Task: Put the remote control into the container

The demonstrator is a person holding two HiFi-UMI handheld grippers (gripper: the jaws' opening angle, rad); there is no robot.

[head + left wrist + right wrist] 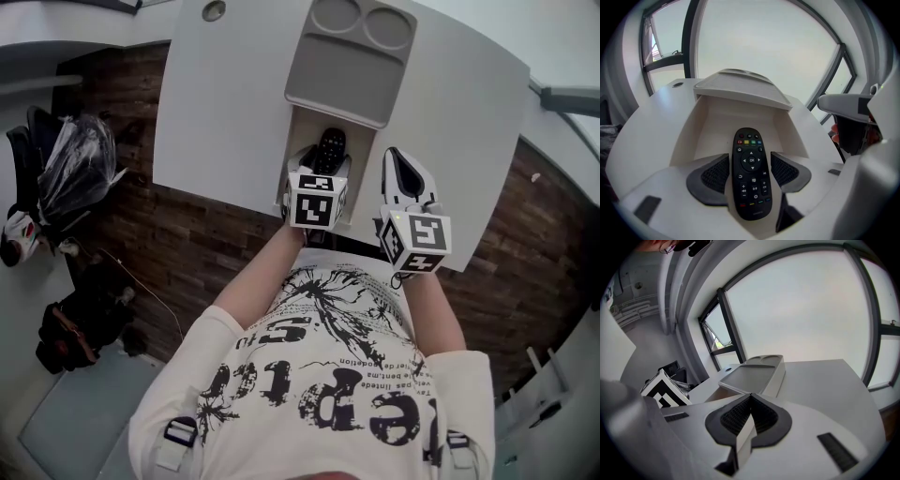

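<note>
While the head view shows only the tip of the black oval remote control (330, 145) over the white open-topped container (298, 131), the left gripper view shows the left hand-held gripper (751, 176) clamping its sides. Right gripper view: right hand-held gripper (749, 416) closed, empty, above white counter (825, 380).

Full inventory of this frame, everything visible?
remote control: 1, black, clamped in the left gripper, at the open container
container: 1, off-white, on the table's near edge
lid tray: 1, grey, two round recesses, across the container's far end
table: 1, white
grommet: 1, grey, table's far left
bags: several, dark, on the floor at left
floor: dark wood
shirt: white, black print
left gripper: shut on the remote
right gripper: shut, empty, right of the container
</note>
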